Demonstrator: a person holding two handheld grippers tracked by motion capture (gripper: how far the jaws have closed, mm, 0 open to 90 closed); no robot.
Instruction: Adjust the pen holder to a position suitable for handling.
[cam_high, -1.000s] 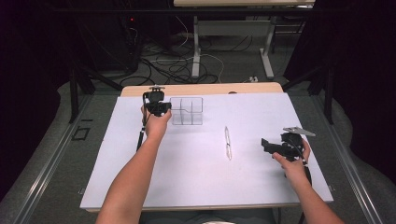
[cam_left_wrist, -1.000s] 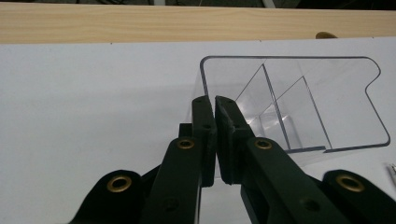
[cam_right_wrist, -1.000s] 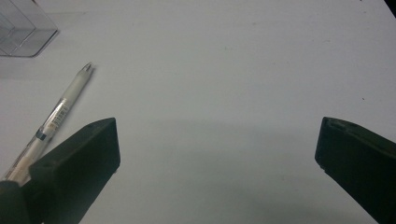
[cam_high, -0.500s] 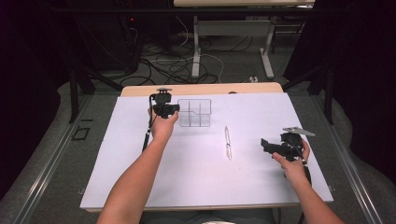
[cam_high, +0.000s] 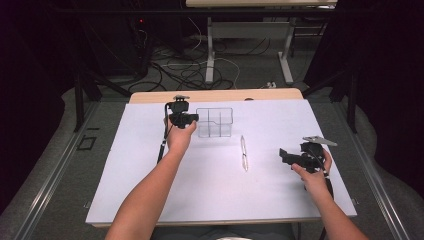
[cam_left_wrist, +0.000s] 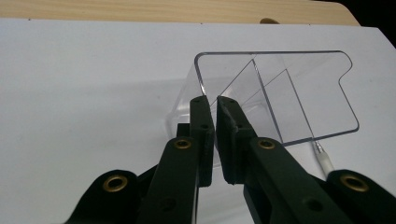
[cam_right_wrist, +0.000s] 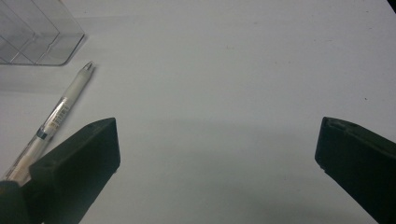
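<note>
Now the left gripper (cam_left_wrist: 215, 100) is pinching the clear organizer's (cam_left_wrist: 299, 93) wall at frame centre; the right gripper (cam_right_wrist: 217, 144) is gaping wide beside the pen (cam_right_wrist: 56, 119).

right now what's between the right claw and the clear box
A white pen lies between the right claw and the clear box in the high view; the rest is bare white tabletop.

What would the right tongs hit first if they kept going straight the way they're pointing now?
Probably nothing: ahead of the open right tongs lies bare white table sheet. The pen lies off beside one jaw, the clear organizer farther that way, though depth is uncertain.
</note>
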